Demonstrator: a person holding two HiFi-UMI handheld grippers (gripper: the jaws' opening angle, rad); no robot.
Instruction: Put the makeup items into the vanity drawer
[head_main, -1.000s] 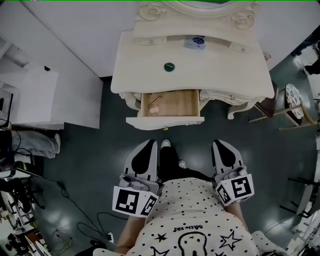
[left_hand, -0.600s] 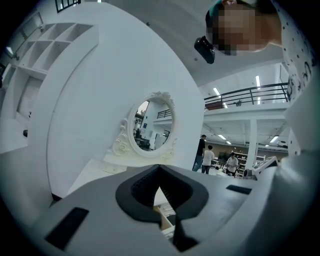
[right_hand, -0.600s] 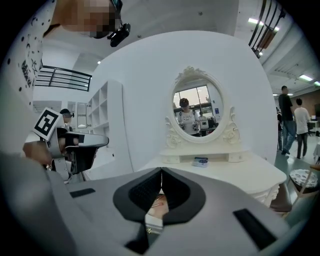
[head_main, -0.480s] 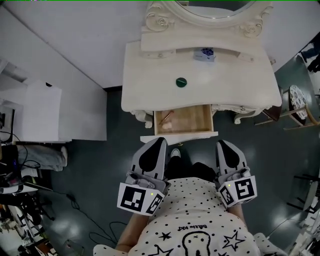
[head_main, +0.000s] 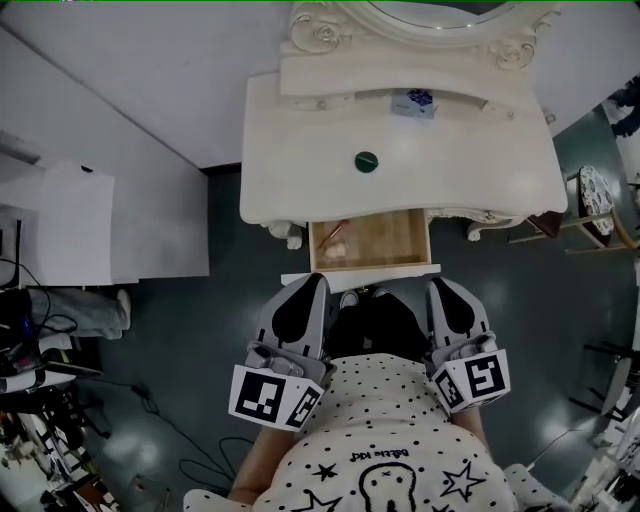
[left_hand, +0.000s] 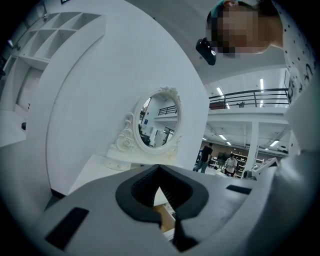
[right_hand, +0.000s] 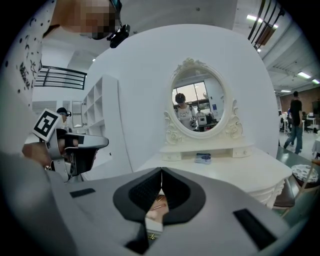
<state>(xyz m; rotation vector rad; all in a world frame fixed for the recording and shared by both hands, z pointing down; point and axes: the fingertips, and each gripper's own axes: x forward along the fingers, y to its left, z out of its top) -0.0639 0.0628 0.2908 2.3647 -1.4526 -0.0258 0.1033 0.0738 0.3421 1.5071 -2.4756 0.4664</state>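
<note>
The white vanity (head_main: 300, 160) stands ahead with its wooden drawer (head_main: 385, 240) pulled open. Thin pinkish makeup items (head_main: 335, 240) lie at the drawer's left end. A round dark-green compact (head_main: 366, 160) rests on the vanity top, and a small blue-and-white box (head_main: 414, 100) sits on the raised shelf under the mirror (right_hand: 197, 107). My left gripper (head_main: 315, 280) and right gripper (head_main: 437, 285) are held close to my body, just short of the drawer front, both shut and empty. In the right gripper view the box (right_hand: 203, 158) and the drawer items (right_hand: 157, 202) show past the closed jaws.
A white cabinet (head_main: 60, 225) stands to the left and a wall runs behind the vanity. A stool or small chair (head_main: 585, 205) sits at the right. Cables and equipment (head_main: 30, 400) lie on the dark floor at lower left.
The vanity and open drawer have come nearer to the grippers as I moved forward. Both grippers stay shut and low by my body.
</note>
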